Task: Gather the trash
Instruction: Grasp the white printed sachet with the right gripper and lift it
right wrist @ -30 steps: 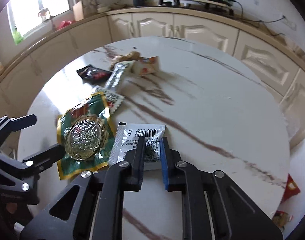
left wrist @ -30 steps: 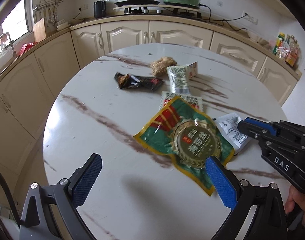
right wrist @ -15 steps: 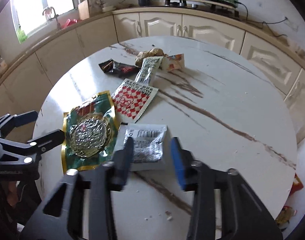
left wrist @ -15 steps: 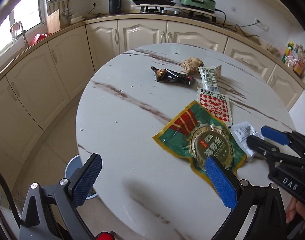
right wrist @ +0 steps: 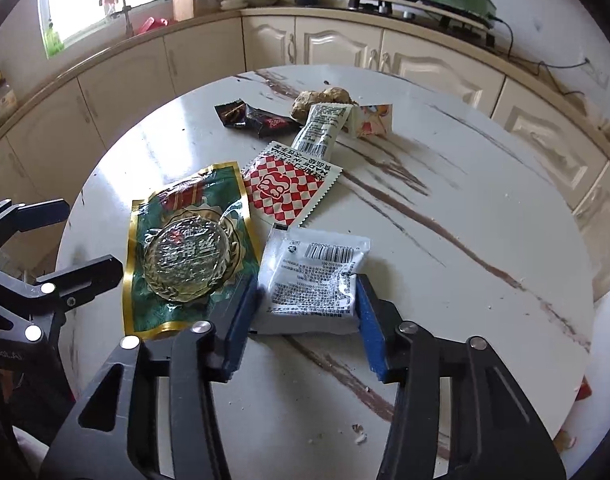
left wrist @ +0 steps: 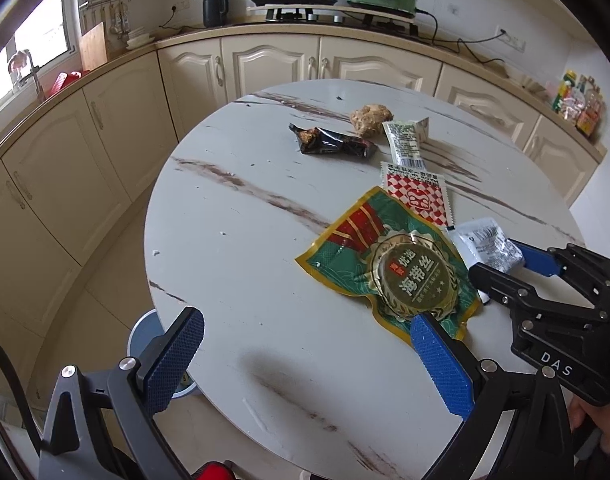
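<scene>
Several wrappers lie on the round marble table (left wrist: 245,264). A white sachet (right wrist: 313,276) lies flat between the open fingers of my right gripper (right wrist: 307,298), not pinched; it also shows in the left wrist view (left wrist: 487,246). A green and gold packet (right wrist: 185,248) lies left of it, also in the left wrist view (left wrist: 389,268). A red-checked sachet (right wrist: 289,188), a white tube pack (right wrist: 321,128), a dark wrapper (right wrist: 257,118) and a brown lump (right wrist: 321,100) lie farther off. My left gripper (left wrist: 305,344) is open and empty above the table's near edge.
A round bin (left wrist: 145,332) stands on the floor under the table's left edge. Cream cabinets (left wrist: 265,64) and a counter with a stove (left wrist: 301,0) curve behind the table. Some scraps lie on the floor at the right (right wrist: 581,390).
My right gripper has opened and let go of the white sachet, which now lies flat on the table. Both grippers have pulled back from the table, so more of it shows.
</scene>
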`<state>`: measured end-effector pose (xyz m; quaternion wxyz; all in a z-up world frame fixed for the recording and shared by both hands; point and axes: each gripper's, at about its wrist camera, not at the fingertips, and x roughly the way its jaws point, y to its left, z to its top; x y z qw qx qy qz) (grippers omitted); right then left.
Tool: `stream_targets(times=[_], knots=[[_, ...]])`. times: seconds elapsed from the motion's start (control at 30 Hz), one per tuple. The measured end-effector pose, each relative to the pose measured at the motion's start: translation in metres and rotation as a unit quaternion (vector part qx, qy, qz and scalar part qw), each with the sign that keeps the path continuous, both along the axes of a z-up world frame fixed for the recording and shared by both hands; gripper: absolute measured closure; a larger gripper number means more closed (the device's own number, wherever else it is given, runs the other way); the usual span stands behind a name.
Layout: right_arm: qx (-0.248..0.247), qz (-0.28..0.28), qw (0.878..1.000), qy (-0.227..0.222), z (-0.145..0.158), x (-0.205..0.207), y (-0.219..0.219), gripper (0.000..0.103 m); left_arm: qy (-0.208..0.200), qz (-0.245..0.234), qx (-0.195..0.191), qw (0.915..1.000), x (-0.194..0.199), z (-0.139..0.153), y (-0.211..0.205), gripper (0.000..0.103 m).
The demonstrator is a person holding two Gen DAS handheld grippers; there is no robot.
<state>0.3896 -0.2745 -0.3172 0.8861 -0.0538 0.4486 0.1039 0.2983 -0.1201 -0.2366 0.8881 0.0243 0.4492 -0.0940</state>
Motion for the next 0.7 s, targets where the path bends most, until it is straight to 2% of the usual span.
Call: stream_targets(times=[0.03,0.1,0.4,0.53,0.63,0.7], knots=[[0.002,0.001,1.0,-0.001,0.0,-0.001,0.0,0.061,0.001,-0.001,-0.001,1.0,0.0,0.0,-0.001,0.001],[0.007,0.003,1.0,-0.004,0.0,-0.002,-0.001,0.072,0.004,-0.007,-0.007,0.9999,0.0,-0.002,-0.004,0.001],[0.031,0.015,0.999,-0.007,0.001,-0.004,-0.002,0.075,0.017,-0.004,-0.004,0.9998,0.008,-0.012,-0.018,0.001],[0.062,0.023,0.998,-0.002,0.0,-0.004,0.006,0.077,0.019,0.011,-0.011,0.9997,0.012,-0.013,-0.008,0.001],[0.122,0.029,0.992,0.009,-0.001,-0.003,0.006,0.077,0.014,0.019,-0.009,0.9997,0.013,-0.011,0.0,0.001],[0.108,0.023,0.994,-0.002,0.0,-0.006,0.01,0.077,0.011,0.015,-0.013,0.9997,0.015,-0.009,-0.001,0.001]])
